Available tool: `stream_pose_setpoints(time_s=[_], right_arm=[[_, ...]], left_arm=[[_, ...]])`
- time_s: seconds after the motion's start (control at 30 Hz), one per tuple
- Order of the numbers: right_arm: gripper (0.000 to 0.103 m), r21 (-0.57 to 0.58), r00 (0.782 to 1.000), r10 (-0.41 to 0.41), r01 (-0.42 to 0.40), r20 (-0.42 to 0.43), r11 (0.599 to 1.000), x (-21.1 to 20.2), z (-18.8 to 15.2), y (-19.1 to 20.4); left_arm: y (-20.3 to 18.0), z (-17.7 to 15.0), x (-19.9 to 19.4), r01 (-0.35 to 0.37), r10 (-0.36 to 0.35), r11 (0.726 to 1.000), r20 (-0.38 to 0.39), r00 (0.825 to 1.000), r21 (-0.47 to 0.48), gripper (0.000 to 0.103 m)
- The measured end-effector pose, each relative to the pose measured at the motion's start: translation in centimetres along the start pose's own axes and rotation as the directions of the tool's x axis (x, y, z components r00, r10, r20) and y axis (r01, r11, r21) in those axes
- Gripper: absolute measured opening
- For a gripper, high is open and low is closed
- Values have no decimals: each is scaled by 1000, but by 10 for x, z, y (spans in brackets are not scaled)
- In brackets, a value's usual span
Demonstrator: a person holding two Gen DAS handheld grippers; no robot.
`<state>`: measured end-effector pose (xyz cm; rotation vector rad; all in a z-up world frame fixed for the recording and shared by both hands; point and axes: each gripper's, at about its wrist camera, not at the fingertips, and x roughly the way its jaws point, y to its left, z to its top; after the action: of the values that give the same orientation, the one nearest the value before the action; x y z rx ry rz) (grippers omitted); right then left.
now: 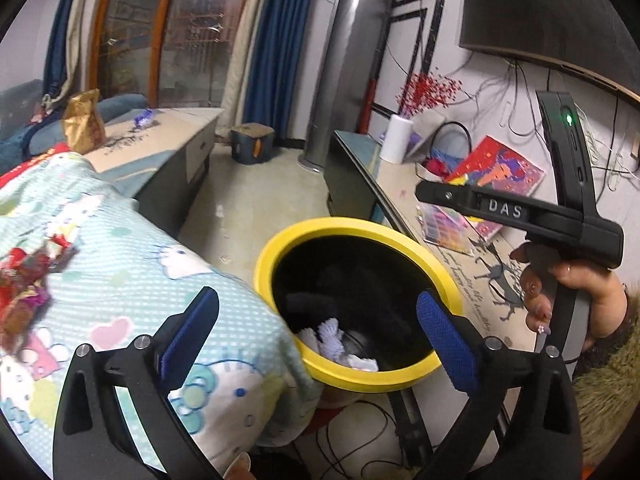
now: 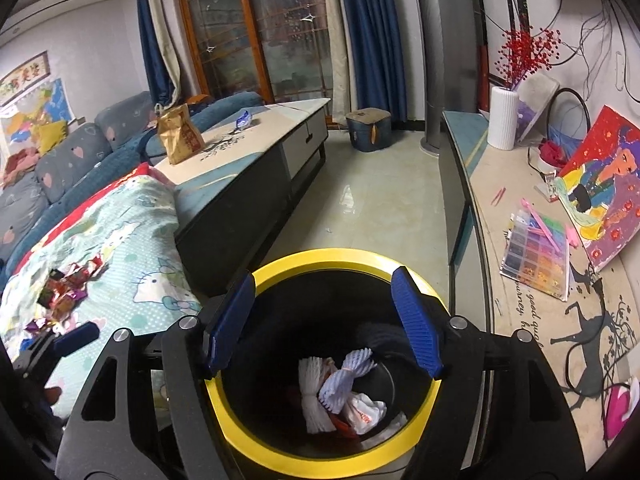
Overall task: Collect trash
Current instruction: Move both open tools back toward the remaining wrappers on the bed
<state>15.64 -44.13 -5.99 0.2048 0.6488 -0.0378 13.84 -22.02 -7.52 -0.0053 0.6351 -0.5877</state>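
Both claws hang over the bin (image 2: 320, 264): the right gripper (image 2: 326, 322) stands released and empty directly above its mouth, the left gripper (image 1: 318, 330) spread wide and empty at its near rim, so the drop step appears complete, with white foam net and wrappers (image 2: 340, 396) lying on the bin floor. Beyond, to the left, a scatter of candy wrappers (image 2: 70, 284) remains on the quilt (image 2: 132, 232). Judged next: carry a claw across to that scatter and pinch thin, crinkly pieces flat against soft cloth.
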Motion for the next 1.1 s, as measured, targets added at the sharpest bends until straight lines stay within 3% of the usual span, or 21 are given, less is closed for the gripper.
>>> stream_pose_setpoints(time_s=[0.5, 0.57, 1.1], right_arm=[[65, -47, 997, 74, -73, 23, 996, -11, 1, 37], [69, -61, 996, 83, -81, 24, 995, -12, 1, 44], [69, -153, 985, 171, -166, 22, 974, -22, -5, 94]], left_arm=[[33, 12, -56, -134, 141, 989, 104, 985, -69, 96], [35, 13, -61, -144, 152, 987, 110, 982, -74, 96], [69, 10, -103, -243, 265, 960, 167, 950, -142, 96]])
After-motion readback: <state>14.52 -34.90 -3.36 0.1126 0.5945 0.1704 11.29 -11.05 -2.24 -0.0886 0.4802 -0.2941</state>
